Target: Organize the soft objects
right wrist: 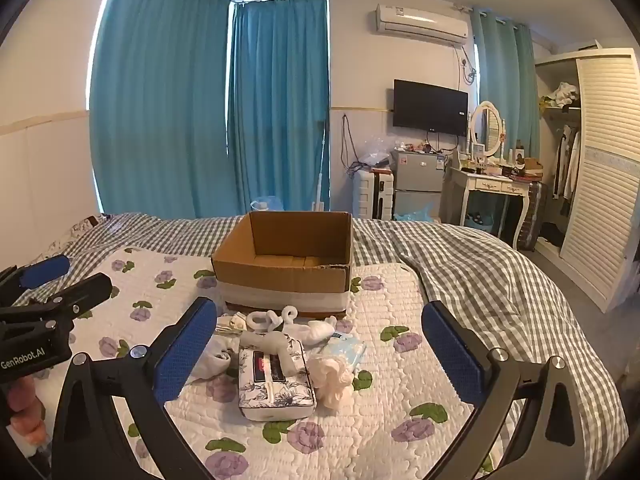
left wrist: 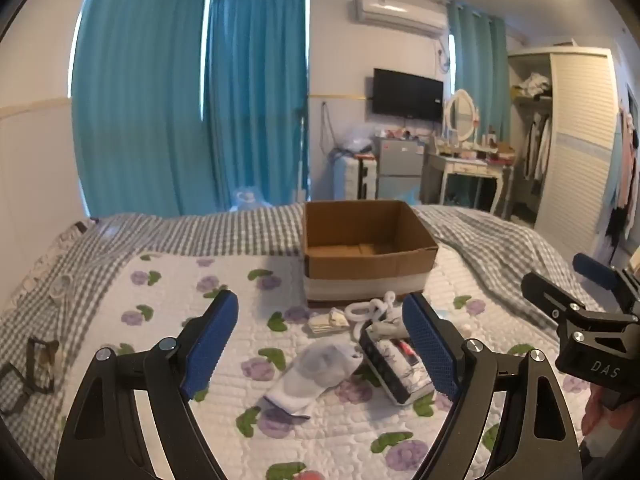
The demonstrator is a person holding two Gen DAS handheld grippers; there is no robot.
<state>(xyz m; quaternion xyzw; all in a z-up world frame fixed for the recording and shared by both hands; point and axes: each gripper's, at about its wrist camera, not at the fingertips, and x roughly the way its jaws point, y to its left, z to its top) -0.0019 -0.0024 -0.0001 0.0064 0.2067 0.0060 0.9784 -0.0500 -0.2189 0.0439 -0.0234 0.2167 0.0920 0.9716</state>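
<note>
An open, empty cardboard box (left wrist: pixel 366 246) (right wrist: pixel 286 258) stands on the bed. In front of it lies a pile of soft items: a floral tissue pack (right wrist: pixel 276 380) (left wrist: pixel 394 368), a grey-white sock (left wrist: pixel 316 372) (right wrist: pixel 218 354), a white rope-like piece (right wrist: pixel 270 318) (left wrist: pixel 366 310), a folded cloth (left wrist: pixel 328 320), a cream puff (right wrist: pixel 334 376) and a light blue packet (right wrist: pixel 346 350). My left gripper (left wrist: pixel 320 344) is open above the sock. My right gripper (right wrist: pixel 320 350) is open above the tissue pack. Both are empty.
The bed has a white floral quilt (right wrist: pixel 400 400) and a grey checked blanket (right wrist: pixel 480 272). Glasses (left wrist: pixel 38 364) lie at the left. A wardrobe (right wrist: pixel 600 168), dressing table (right wrist: pixel 492 188) and small fridge (right wrist: pixel 416 184) stand beyond the bed.
</note>
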